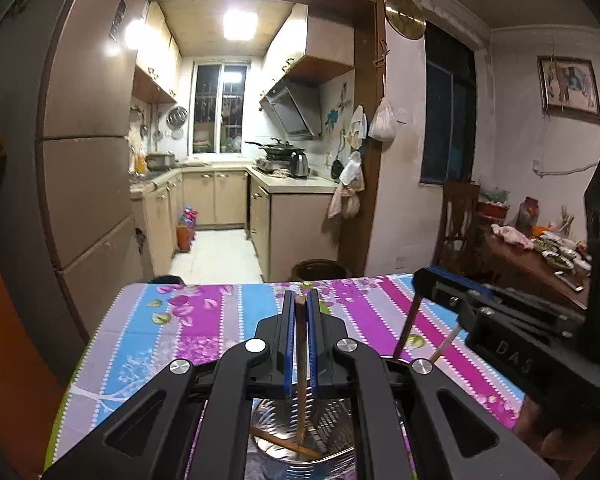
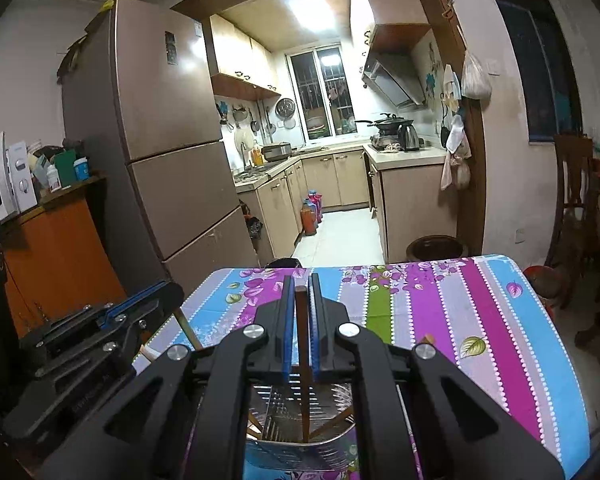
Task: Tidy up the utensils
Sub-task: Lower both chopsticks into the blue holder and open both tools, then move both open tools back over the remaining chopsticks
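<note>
My left gripper (image 1: 300, 300) is shut on a brown wooden chopstick (image 1: 301, 368) that hangs down into a shiny metal utensil holder (image 1: 332, 420) below it. Another chopstick (image 1: 280, 442) lies slanted inside the holder. My right gripper (image 2: 301, 286) is shut on a second chopstick (image 2: 304, 392), its lower end inside the same perforated metal holder (image 2: 276, 416). More chopsticks (image 2: 334, 420) lean in the holder. In the left wrist view the right gripper (image 1: 424, 276) shows at the right, holding its chopstick (image 1: 407, 328). In the right wrist view the left gripper (image 2: 168, 292) shows at the left.
The holder stands on a table with a striped floral cloth (image 1: 180, 328). A fridge (image 2: 160, 152) stands at the left, a wooden chair (image 2: 572, 216) and a cluttered dining table (image 1: 540, 256) at the right. A dark bin (image 2: 436, 248) sits behind the table.
</note>
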A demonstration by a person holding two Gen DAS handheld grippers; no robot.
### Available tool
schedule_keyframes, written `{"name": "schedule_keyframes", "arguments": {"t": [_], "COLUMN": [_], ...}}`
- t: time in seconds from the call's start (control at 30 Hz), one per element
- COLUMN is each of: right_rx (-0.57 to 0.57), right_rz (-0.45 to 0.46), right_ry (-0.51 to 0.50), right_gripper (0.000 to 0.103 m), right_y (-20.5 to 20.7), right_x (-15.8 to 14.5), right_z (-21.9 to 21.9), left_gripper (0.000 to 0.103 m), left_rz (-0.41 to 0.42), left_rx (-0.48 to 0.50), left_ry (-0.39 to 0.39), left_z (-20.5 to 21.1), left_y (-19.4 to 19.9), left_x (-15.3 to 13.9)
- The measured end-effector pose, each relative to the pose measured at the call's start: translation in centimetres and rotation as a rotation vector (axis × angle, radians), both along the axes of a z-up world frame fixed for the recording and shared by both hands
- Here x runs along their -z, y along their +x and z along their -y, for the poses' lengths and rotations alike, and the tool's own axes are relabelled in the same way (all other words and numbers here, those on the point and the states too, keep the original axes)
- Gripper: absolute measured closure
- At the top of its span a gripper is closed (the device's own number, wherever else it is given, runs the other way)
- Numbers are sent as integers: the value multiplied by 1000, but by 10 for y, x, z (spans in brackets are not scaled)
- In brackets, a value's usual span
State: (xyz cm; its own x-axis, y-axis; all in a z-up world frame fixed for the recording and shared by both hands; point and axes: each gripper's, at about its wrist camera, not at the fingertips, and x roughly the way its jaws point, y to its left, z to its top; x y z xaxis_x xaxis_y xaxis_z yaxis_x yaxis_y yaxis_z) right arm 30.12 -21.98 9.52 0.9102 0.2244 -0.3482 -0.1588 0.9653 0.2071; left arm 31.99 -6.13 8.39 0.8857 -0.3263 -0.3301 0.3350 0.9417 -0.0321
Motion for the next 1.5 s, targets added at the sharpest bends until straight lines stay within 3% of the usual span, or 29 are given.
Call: {"name": "schedule_keyframes", "arguments": {"t": [0.1,0.2,0.43,0.67,0.73,0.8,0.87,0.93,1.07,1.17,1.33,1.5], "right_rx": [12,36,94,114,111,108,107,106,103,102,117,135], "right_rz": [15,38,67,88,85,82,82,82,54,27,-41,-113], "right_ry": [-15,-20,-27,-40,-42,-49,-50,-54,-90,-125,-197,-180], "right_gripper": [97,88,80,80,80,75,62,59,53,48,39,33], "right_y": [-6,-15,-27,-53,-63,-76,-90,-105,-141,-171,-225,-273], "right_x": [-5,-14,-31,-36,-34,-29,-25,-21,-6,10,47,84], "right_z": [3,11,39,54,57,59,61,63,69,78,94,107], "left_gripper": [96,96,94,93,85,81,81,81,80,75,71,68], "left_rz": [13,28,103,181,206,231,250,259,261,248,175,67], "left_rx": [-19,-45,-111,-158,-170,-189,-193,-197,-197,-203,-226,-235], "left_ry": [15,31,74,99,106,118,138,154,173,172,160,166], "left_z": [1,-1,-10,-22,-25,-29,-32,-36,-57,-80,-128,-159], "left_y": [-5,-10,-32,-71,-84,-98,-111,-122,-155,-179,-224,-266], "left_x": [1,-1,-16,-30,-31,-31,-29,-26,-19,-8,22,66]}}
